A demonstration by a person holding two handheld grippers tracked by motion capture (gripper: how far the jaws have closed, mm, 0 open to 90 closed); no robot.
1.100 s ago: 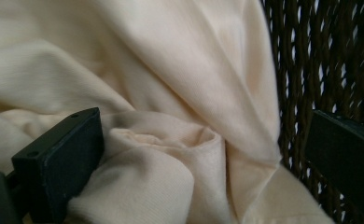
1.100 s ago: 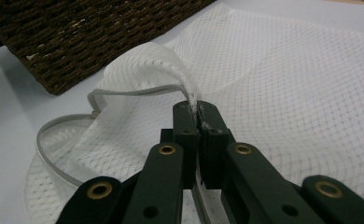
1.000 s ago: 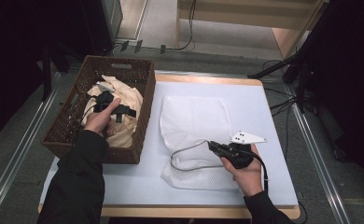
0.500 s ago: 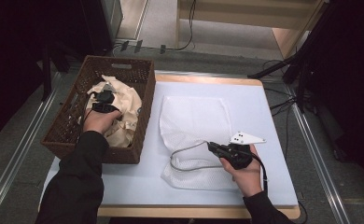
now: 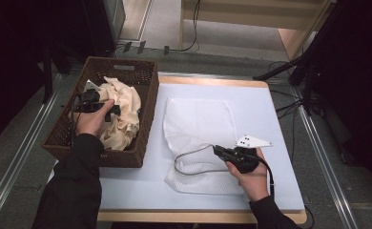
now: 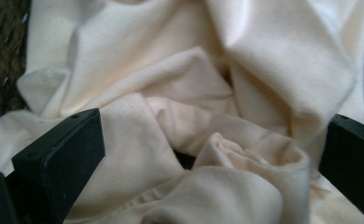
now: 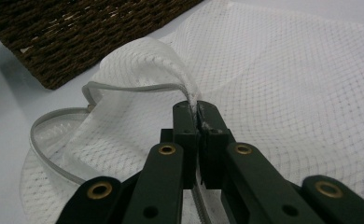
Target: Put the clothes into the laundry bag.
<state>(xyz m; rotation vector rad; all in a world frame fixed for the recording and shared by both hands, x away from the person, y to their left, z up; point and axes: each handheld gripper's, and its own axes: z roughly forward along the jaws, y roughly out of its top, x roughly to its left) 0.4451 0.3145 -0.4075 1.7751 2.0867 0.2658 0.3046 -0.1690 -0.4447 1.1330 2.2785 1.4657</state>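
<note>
Hovering spread-jawed right over the cloth [image 6: 208,116] in the basket [image 5: 146,114], the left gripper [image 5: 96,102] sits nearest it, while the right gripper [image 7: 198,114] pinches the mesh bag's [image 5: 198,119] rim.

Table [image 5: 279,119]: pale blue top, wood front edge. 
Floor [image 5: 22,157]: grey, with metal rails [image 5: 12,164] running either side of table. 
Cables [image 5: 193,28]: black, trailing on floor beyond table. 
Wooden furniture [image 5: 289,28]: far right, partly visible.
</note>
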